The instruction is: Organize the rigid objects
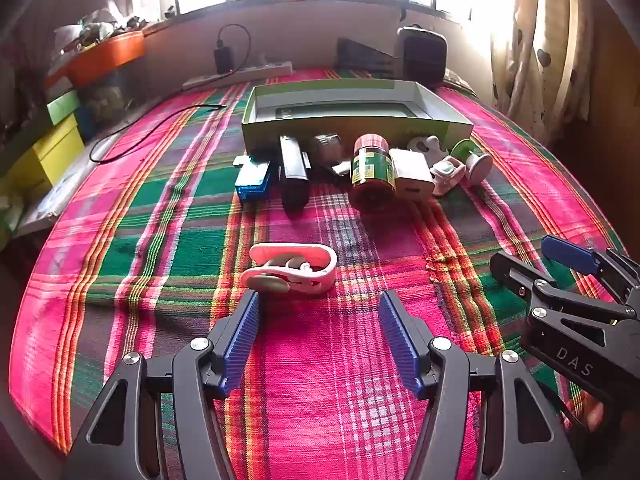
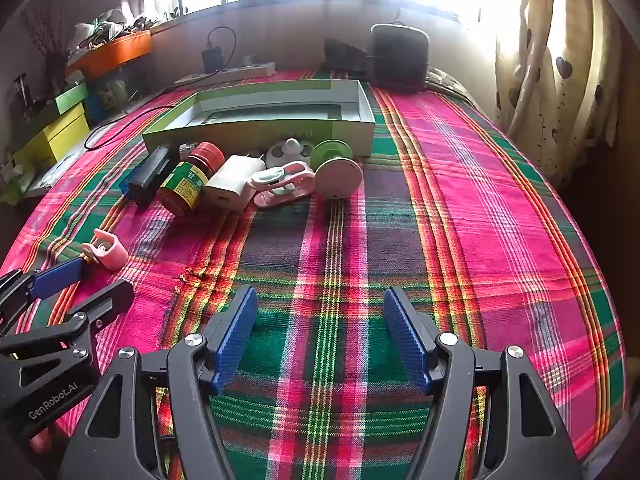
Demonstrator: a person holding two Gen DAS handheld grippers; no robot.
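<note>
Both your grippers are wide open and hold nothing.

Your left gripper (image 1: 318,300) sits just behind the pink clip (image 1: 290,268) on the plaid cloth (image 1: 160,208). Your right gripper (image 2: 320,300) is over bare cloth. The other small things lie by the green box (image 1: 352,120).

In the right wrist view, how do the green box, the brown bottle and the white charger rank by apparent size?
1. green box, clearly largest.
2. brown bottle and white charger: they look alike, so I leave them unranked.
</note>
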